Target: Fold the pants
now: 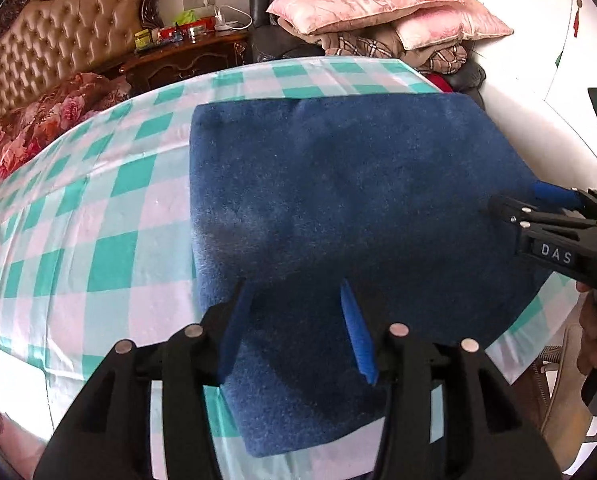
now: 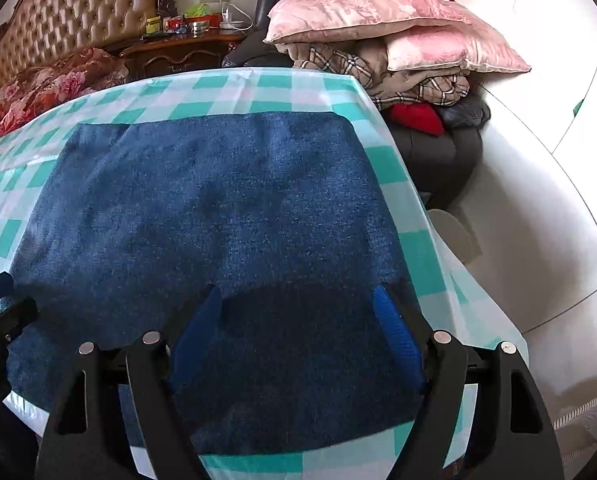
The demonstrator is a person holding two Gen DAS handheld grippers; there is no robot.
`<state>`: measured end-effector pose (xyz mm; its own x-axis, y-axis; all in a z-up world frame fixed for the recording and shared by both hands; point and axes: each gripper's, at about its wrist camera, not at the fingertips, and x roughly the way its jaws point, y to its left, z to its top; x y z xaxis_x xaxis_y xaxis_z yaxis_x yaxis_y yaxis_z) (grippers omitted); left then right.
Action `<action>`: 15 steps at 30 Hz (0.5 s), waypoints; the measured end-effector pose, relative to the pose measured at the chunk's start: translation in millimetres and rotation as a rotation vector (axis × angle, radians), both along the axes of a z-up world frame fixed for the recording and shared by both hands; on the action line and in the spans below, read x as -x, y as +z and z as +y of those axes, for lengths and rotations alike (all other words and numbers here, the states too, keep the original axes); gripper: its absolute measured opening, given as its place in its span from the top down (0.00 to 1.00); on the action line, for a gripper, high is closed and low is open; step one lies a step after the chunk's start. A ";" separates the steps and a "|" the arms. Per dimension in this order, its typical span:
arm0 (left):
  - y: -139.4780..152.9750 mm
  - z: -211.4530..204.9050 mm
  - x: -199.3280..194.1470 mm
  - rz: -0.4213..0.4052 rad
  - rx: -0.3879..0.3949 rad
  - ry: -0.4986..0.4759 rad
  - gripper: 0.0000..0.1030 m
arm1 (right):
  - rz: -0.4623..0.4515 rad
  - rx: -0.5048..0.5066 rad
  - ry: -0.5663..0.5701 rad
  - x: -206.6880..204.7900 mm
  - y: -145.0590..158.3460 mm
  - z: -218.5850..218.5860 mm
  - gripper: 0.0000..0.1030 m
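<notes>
Pants point(image 1: 338, 184), blue and fuzzy, lie folded into a flat block on the table with the green and white checked cloth point(image 1: 98, 216). We see them fill most of the cloth on its right side, and their near edge sits close to the front of the table. Our left gripper point(image 1: 294, 320) hangs just over the near part of the pants, and its two blue fingers point(image 1: 358, 336) stand apart with only the flat cloth of the pants under the gap. Nothing is pinched there. Our right gripper point(image 2: 298, 328) hangs over the near right part of the pants, and its blue fingers point(image 2: 398, 336) are spread wide too, with nothing pinched between them. We cannot tell if the tips touch the pants or float just above them. In the left view we see the right gripper come in from the right edge, with a hand point(image 1: 594, 332) on its handle. Behind the table we see a pile of pink pillows point(image 2: 378, 16) on checked blankets, a dark wooden side table point(image 2: 186, 48) with small things on it, and a padded headboard point(image 1: 58, 40).
</notes>
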<state>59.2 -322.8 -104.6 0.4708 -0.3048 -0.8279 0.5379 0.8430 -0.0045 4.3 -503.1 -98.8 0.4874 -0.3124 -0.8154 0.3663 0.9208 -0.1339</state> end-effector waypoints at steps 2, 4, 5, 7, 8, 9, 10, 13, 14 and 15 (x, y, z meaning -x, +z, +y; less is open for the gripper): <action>4.8 3.3 0.9 -0.009 0.008 0.003 0.52 | -0.003 0.000 -0.003 2.9 2.9 0.8 0.28; 8.6 7.1 2.1 -0.017 0.013 0.011 0.50 | -0.002 0.002 -0.007 6.9 4.9 2.4 0.28; 9.8 8.0 2.7 -0.018 0.016 0.014 0.50 | -0.003 0.004 -0.009 8.5 5.9 2.6 0.28; 11.9 9.4 4.1 -0.022 0.019 0.016 0.50 | -0.004 0.010 -0.014 12.9 7.3 3.6 0.28; 12.3 10.9 5.7 -0.021 0.020 0.016 0.50 | -0.002 0.015 -0.019 15.5 7.4 3.1 0.28; 12.6 12.4 7.2 -0.020 0.022 0.017 0.50 | 0.003 0.020 -0.024 17.8 6.5 2.3 0.28; 12.9 14.7 8.6 -0.017 0.026 0.020 0.50 | 0.008 0.023 -0.026 19.6 5.4 1.9 0.28; 15.2 22.5 13.0 -0.015 0.033 0.030 0.47 | 0.025 0.042 -0.024 24.3 1.1 4.1 0.28; 16.9 24.8 15.0 -0.017 0.037 0.033 0.45 | 0.025 0.048 -0.029 26.9 2.9 6.4 0.28; 19.3 26.9 16.9 -0.020 0.042 0.034 0.41 | 0.019 0.045 -0.031 29.5 6.1 8.5 0.27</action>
<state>42.3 -295.9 -85.3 0.4983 -0.3227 -0.8047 0.5090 0.8603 -0.0298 -25.2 -494.6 -92.7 0.4615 -0.3639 -0.8090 0.3921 0.9018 -0.1820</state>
